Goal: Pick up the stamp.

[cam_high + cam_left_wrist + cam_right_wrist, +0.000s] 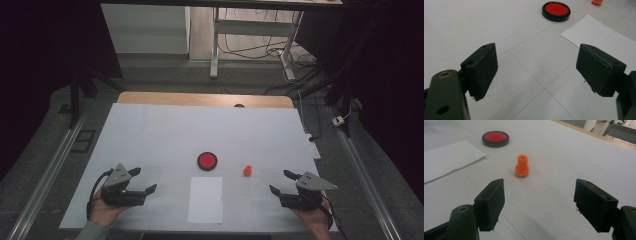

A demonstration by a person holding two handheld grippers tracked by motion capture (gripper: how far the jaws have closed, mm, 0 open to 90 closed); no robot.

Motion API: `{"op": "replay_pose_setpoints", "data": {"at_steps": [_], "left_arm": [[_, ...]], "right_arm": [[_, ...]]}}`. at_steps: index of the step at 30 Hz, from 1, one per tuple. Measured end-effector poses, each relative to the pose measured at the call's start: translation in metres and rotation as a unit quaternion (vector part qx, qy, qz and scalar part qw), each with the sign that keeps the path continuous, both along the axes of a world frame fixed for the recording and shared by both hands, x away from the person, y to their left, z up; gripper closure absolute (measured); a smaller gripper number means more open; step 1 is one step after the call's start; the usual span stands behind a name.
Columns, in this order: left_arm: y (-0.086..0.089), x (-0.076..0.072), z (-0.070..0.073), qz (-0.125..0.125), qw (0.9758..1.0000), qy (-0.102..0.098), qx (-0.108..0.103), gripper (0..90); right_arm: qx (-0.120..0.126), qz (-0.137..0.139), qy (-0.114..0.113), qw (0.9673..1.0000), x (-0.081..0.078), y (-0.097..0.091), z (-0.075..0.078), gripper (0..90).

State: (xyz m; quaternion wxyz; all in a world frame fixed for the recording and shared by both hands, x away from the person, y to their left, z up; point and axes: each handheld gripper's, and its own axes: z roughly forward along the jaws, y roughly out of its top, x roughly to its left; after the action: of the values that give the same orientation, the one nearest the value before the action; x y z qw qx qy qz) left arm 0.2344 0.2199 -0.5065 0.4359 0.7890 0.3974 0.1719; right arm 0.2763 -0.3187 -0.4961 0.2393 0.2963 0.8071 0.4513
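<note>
Right gripper view, orange stamp (522, 166) upright, knob up

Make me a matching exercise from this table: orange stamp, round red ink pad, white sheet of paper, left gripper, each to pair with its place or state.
Things:
1. orange stamp
2. round red ink pad
3. white sheet of paper
4. left gripper

Places or states:
A. lies flat, nearest the table's near edge
B. jaws open, nothing between them
C. stands upright, right of the pad
D. black rim, just beyond the sheet

Pairs: 1-C, 2-D, 3-A, 4-B
</note>
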Motion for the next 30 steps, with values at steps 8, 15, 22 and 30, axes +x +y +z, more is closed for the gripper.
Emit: {"op": "replay_pose_setpoints", "data": {"at_steps": [8,15,22,30], "left_arm": [[0.001,0.0,0.0,0.0,1.0,0.0,0.001,18.0],[0.001,0.001,-0.001,-0.001,1.0,0.002,0.004,18.0],[0.0,-0.001,-0.001,0.001,1.0,-0.001,0.005,18.0],[0.0,0.0,-0.002,0.003,1.0,-0.002,0.006,18.0]], "right_arm": [[0.002,-0.007,0.0,1.0,0.0,-0.002,0.001,25.7],[0.002,-0.006,0.003,1.0,0.001,-0.001,0.001,27.2],[0.007,-0.011,-0.004,0.9999,0.002,0.0,0.012,28.0],[0.004,-0.011,-0.006,0.9999,0.006,0.008,0.032,28.0]]}}
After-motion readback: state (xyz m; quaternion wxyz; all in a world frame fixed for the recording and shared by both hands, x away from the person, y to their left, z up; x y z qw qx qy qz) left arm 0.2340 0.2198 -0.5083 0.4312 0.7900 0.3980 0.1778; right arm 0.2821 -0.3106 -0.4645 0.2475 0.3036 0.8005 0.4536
